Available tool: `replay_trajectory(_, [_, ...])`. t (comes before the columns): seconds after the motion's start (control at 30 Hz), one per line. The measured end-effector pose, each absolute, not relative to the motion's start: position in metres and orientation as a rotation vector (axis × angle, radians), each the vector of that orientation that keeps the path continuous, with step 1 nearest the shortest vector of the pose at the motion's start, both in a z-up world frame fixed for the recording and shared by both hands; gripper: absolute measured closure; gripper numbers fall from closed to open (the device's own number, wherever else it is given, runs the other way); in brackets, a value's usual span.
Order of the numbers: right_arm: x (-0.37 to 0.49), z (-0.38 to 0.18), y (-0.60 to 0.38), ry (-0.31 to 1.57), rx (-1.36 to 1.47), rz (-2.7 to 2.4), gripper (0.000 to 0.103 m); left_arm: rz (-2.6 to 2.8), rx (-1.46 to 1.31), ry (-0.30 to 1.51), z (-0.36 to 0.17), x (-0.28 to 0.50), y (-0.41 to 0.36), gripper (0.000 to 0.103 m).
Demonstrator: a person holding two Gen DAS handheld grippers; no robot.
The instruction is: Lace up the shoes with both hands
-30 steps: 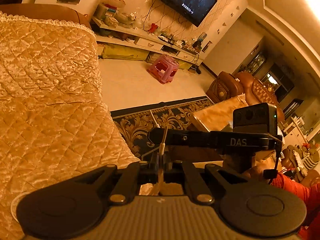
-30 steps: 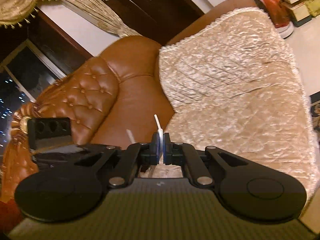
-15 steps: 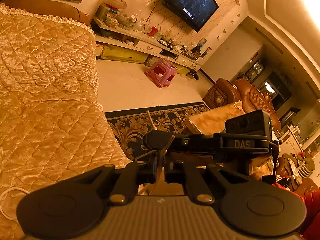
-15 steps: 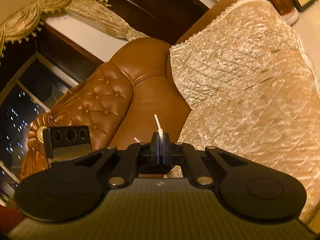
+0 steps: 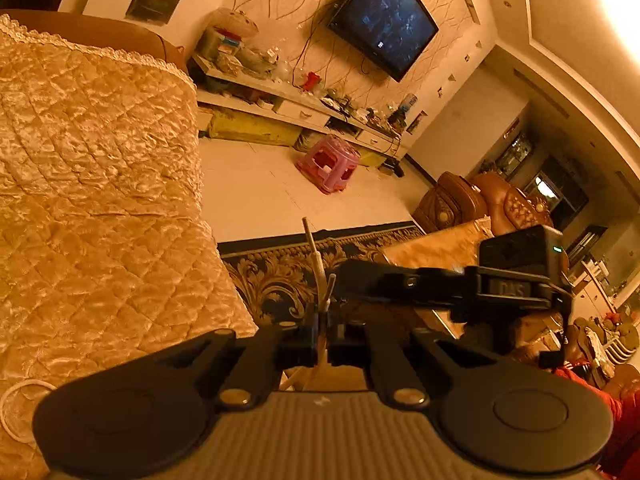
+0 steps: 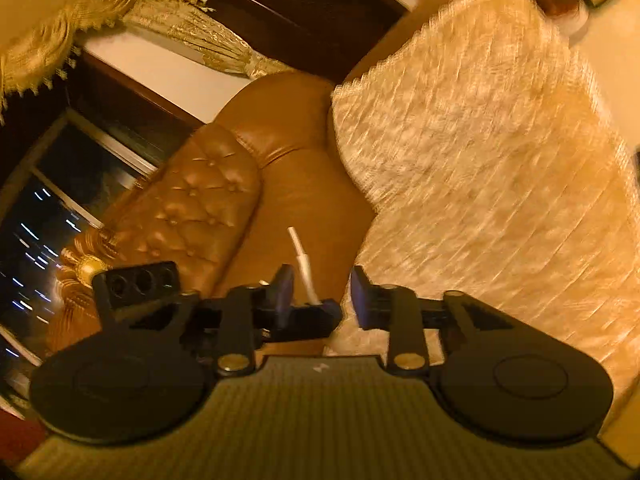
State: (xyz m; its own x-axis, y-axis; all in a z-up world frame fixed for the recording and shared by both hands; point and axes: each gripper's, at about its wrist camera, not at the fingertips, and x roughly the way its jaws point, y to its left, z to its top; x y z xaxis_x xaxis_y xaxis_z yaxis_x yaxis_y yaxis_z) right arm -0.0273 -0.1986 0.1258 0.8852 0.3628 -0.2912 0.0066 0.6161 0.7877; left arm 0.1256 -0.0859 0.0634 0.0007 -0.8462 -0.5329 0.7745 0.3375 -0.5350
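Observation:
In the left wrist view my left gripper (image 5: 323, 334) is shut on white lace ends (image 5: 318, 268) that stick up between its jaws. The right gripper's body (image 5: 460, 284) crosses just beyond it, to the right. In the right wrist view my right gripper (image 6: 320, 296) is open, its pads (image 6: 285, 292) well apart. A white lace end (image 6: 302, 260) stands in the gap, held by the left gripper's fingers (image 6: 304, 314) below. No shoe is in view.
A sofa with a quilted gold cover (image 5: 92, 208) fills the left of the left wrist view, and its brown leather arm (image 6: 200, 208) shows in the right wrist view. A patterned rug (image 5: 280, 280), a pink stool (image 5: 330, 162) and a wall TV (image 5: 382, 20) lie beyond.
My right gripper has opened and let go of the lace end. The left gripper has stayed shut on the lace, and both grippers have swung a little; the right view is blurred.

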Motion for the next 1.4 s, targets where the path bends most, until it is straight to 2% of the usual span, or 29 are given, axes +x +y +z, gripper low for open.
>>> replay_trajectory(0.17, [-0.049, 0.163, -0.176, 0.37, 0.594, 0.186, 0.065, -1.278, -0.031, 0.9, 0.069, 0.119, -0.089, 0.1])
replay_trajectory(0.33, [-0.04, 0.18, -0.146, 0.418, 0.406, 0.209, 0.066, -1.303, -0.004, 0.884, 0.073, 0.111, -0.092, 0.1])
replay_trajectory(0.37, [-0.037, 0.18, -0.141, 0.434, 0.388, 0.208, 0.069, -1.304, 0.002, 0.88, 0.074, 0.109, -0.091, 0.1])
replay_trajectory(0.43, [-0.032, 0.176, -0.137, 0.461, 0.386, 0.209, 0.091, -1.307, 0.025, 0.876, 0.075, 0.106, -0.091, 0.1])
replay_trajectory(0.53, [-0.028, 0.171, -0.133, 0.487, 0.398, 0.187, 0.099, -1.31, 0.034, 0.867, 0.076, 0.103, -0.088, 0.1])
replay_trajectory(1.0, [-0.042, 0.176, -0.157, 0.376, 0.586, 0.144, 0.1, -1.325, 0.013, 0.827, 0.087, 0.102, -0.08, 0.1])
replay_trajectory(1.13, [-0.039, 0.175, -0.158, 0.383, 0.627, 0.147, 0.096, -1.309, 0.003, 0.829, 0.085, 0.106, -0.079, 0.1])
replay_trajectory(1.17, [-0.042, 0.174, -0.163, 0.354, 0.658, 0.14, 0.091, -1.306, -0.006, 0.83, 0.085, 0.107, -0.077, 0.1])
replay_trajectory(1.23, [-0.052, 0.171, -0.174, 0.285, 0.728, 0.123, 0.071, -1.294, -0.027, 0.83, 0.086, 0.111, -0.073, 0.1])
replay_trajectory(1.3, [-0.061, 0.166, -0.185, 0.248, 0.784, 0.084, 0.064, -1.28, -0.054, 0.829, 0.088, 0.116, -0.069, 0.1])
replay_trajectory(1.4, [-0.065, 0.153, -0.194, 0.302, 0.818, 0.04, 0.063, -1.262, -0.133, 0.81, 0.095, 0.127, -0.056, 0.1])
